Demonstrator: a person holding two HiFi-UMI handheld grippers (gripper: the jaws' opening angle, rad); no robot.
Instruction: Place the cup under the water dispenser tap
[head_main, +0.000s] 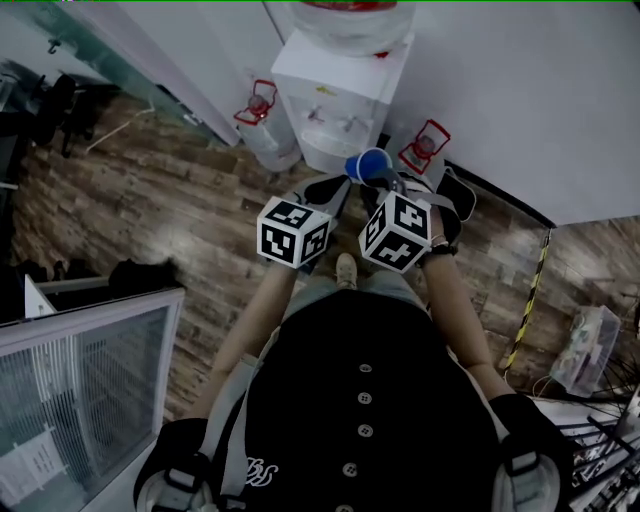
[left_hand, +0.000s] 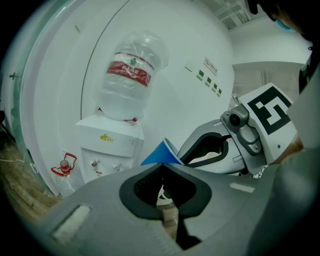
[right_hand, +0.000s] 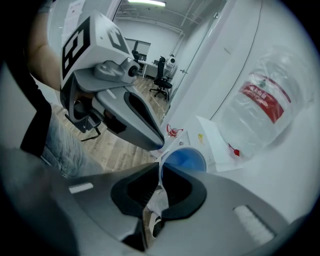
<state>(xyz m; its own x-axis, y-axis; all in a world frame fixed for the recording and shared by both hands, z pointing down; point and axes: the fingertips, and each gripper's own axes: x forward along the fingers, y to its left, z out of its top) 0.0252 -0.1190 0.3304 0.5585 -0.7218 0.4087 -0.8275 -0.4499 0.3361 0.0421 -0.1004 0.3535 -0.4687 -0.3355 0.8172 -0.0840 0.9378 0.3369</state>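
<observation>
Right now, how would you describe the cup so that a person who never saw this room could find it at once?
Look for the white water dispenser against the white wall, with a clear bottle on top. Just in front of it, the right gripper holds the cup by its rim. It is the only blue thing there; the jugs beside the dispenser are clear with red handles.

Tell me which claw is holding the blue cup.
The right claw: it pinches the rim of the blue cup. The left claw is shut with nothing between its tips.
</observation>
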